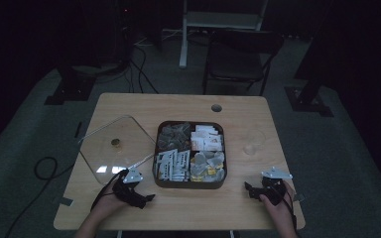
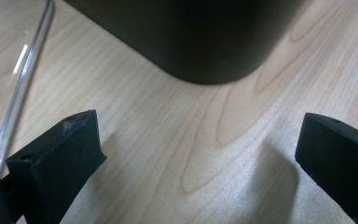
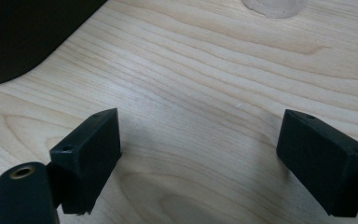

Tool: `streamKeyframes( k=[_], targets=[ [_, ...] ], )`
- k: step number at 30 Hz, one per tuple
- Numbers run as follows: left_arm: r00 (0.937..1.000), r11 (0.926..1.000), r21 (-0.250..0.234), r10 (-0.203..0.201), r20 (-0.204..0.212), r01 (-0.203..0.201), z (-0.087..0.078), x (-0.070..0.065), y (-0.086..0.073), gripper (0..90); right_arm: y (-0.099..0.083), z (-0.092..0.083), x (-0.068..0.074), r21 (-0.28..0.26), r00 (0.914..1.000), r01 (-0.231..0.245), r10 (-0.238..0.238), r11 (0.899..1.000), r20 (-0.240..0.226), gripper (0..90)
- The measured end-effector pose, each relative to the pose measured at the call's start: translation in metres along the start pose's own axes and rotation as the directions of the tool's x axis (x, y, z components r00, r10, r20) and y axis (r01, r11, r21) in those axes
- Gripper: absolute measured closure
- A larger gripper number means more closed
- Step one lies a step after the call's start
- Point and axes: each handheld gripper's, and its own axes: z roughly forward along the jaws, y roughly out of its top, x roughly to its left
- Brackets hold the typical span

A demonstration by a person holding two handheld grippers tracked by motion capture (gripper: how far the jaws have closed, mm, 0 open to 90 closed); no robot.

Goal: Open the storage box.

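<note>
Your left gripper (image 1: 148, 198) rests on the table (image 1: 238, 210) with jaws spread wide, gripping nothing, just beside the clear glass lid (image 1: 116, 148) lying flat. At centre sits the dark, round-cornered box (image 1: 189, 184), uncovered, its four compartments filled with pale packets. Your right gripper (image 1: 248, 188) is released too, jaws apart over bare wood.

Dim room, grey floor (image 1: 337, 148), folding chair (image 1: 240, 57) behind wooden table (image 1: 178, 106)
</note>
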Motion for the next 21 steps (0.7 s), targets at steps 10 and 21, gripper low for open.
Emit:
streamKeyframes(
  k=[10, 21],
  targets=[
    [0.9996, 0.9996, 0.004, 0.028, -0.005, -0.028, -0.0011, -0.0058, -0.0023, 1.0, 0.0000, -0.0001, 0.0001, 0.001, 1.0000, 0.003, -0.003, 1.000, -0.003, 13.3],
    [0.9997, 1.0000, 0.003, 0.009, -0.022, -0.008, -0.0008, -0.0089, -0.0023, 1.1, 0.0015, 0.0015, 0.0019, 0.003, 1.0000, -0.005, 0.005, 1.000, 0.006, 12.6]
  ],
)
